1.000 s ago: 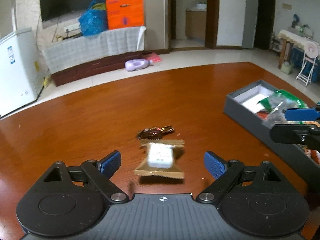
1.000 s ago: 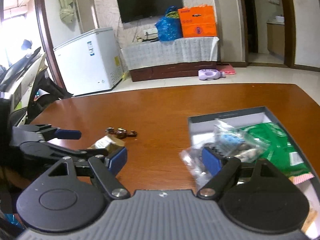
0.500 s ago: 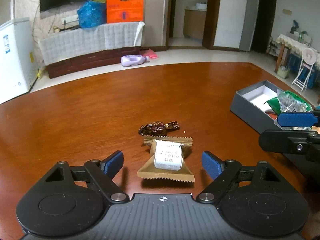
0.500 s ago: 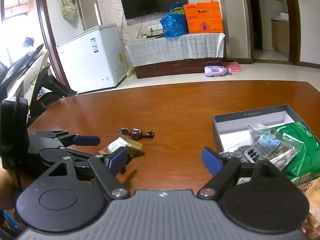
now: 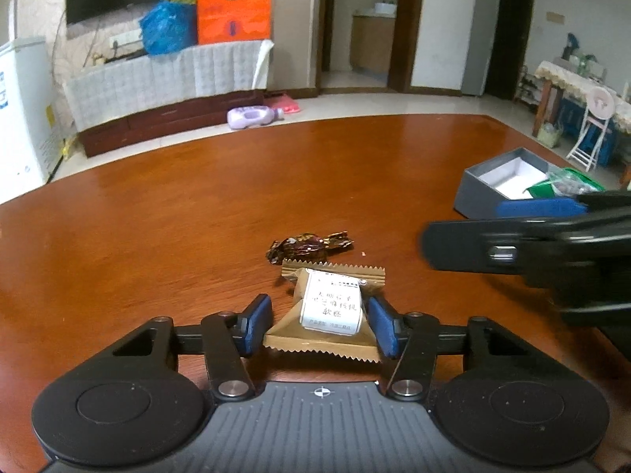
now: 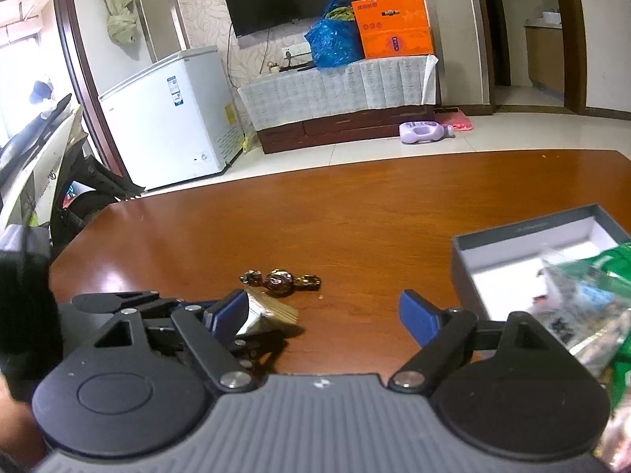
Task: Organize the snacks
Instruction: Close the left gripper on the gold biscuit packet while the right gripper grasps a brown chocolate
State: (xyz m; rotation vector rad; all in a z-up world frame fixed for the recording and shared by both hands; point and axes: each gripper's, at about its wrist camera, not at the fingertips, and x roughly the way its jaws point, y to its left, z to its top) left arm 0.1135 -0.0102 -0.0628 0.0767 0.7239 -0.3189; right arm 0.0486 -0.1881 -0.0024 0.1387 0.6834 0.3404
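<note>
Left wrist view: left gripper (image 5: 320, 327) jaws, just closing, bracket the light, crinkly packet (image 5: 329, 311) at lower centre; grip its padded middle. Right gripper (image 6: 321, 315) gapes empty.

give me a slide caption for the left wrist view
Left tool closing around a tan snack packet on the wooden table, dark wrapped candy just beyond.

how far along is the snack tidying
Done: a green packet and a clear bag already lie in the grey box. In hand: the left gripper has just been closing around the tan packet. Left: the dark wrapped candy on the table; the right gripper is open, empty.
</note>
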